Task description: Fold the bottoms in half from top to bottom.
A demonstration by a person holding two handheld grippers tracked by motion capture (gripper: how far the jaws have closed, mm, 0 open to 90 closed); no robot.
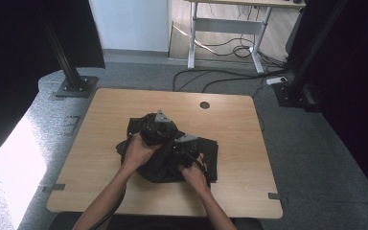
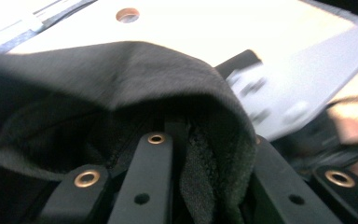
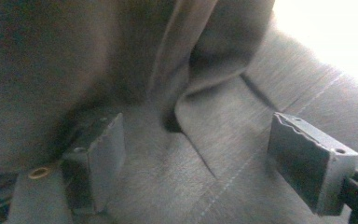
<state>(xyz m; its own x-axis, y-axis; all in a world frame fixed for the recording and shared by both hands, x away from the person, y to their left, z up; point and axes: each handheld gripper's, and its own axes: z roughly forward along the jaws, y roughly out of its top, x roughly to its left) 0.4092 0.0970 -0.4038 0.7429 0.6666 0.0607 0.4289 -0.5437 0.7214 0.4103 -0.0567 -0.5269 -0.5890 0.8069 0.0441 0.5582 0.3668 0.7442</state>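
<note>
High view first: I see the dark garment (image 1: 167, 153) bunched in a heap at the middle of the wooden table (image 1: 100, 158), both my hands on it, the left gripper (image 1: 155, 128) on its far upper part, the right gripper (image 1: 184, 146) nearer me. Nothing looks folded flat yet; I judge the folding barely begun. Left gripper view: my jaws are clamped on a fold of the black cloth, which drapes over them. Right gripper view: my jaws stand wide over the fabric (image 3: 191, 177), pads clear of it, so that side has yet to take a hold.
</note>
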